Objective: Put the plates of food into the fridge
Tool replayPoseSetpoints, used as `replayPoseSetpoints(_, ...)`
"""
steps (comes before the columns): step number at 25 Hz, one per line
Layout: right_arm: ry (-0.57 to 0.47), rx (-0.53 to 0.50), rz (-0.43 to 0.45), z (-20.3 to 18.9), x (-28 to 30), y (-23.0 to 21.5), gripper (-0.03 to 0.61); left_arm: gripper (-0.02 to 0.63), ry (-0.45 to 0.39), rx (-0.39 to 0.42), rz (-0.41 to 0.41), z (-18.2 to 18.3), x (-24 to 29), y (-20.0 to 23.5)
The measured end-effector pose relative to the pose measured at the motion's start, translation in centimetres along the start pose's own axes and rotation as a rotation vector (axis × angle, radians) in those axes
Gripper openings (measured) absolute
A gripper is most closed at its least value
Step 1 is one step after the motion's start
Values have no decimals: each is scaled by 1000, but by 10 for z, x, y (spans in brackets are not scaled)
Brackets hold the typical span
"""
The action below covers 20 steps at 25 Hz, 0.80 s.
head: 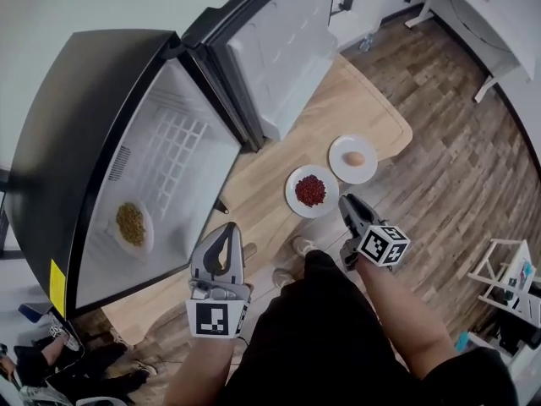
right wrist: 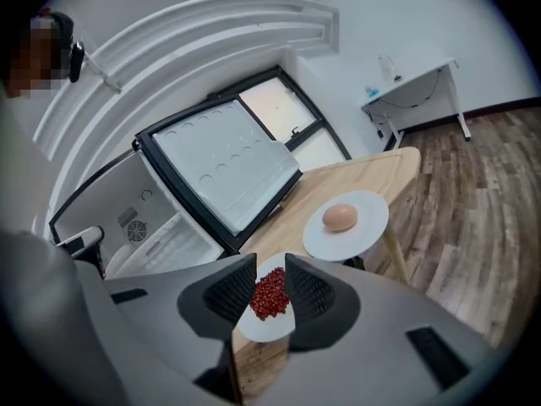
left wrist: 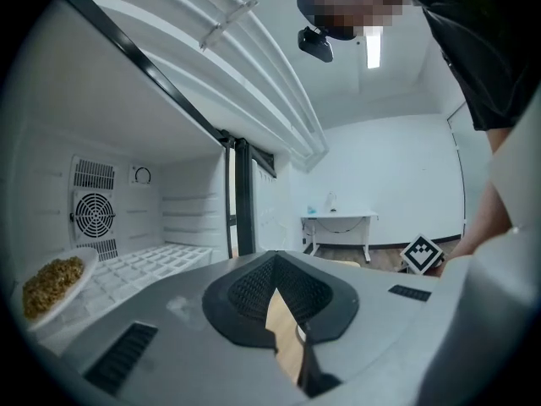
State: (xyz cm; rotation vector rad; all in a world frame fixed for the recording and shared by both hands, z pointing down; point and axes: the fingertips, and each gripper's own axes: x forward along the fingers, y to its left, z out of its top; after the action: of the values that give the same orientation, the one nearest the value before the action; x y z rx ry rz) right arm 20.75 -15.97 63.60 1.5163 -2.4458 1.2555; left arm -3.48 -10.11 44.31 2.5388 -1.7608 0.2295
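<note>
Two white plates stand on the wooden table: one with red food and one with a brown egg. A third plate of yellow-brown food rests on the white shelf inside the open fridge. My right gripper hovers just above and short of the red-food plate, jaws apart with nothing between them. My left gripper hangs in front of the fridge opening, its pads together and empty.
The fridge door stands swung open over the table's far left edge. A white rack stands on the wood floor at the right, and a white desk along the far wall. The person's shoes are by the table's near edge.
</note>
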Motion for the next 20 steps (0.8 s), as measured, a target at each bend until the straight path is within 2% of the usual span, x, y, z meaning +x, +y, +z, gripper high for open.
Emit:
replayPoseSetpoints(2,19,42,-7,-11,6,-8,117,3,22,-28,2,-4,1,-3)
replayPoseSetpoints(6,57,103,-28,-31,19,-27,159,4,69,-3,7,-16,0,-1)
replayPoseSetpoints(10,71,177,-46,-45,31,-45,160,4,112,-5,18,-27,0,0)
replayPoseSetpoints(17,110,276,2,-60,46,-48,155,3,132,20,39,-30,3,1)
replayPoseSetpoints(20,121,297,22,-62,52,-46,107,4,125,20,65,-26,5,4)
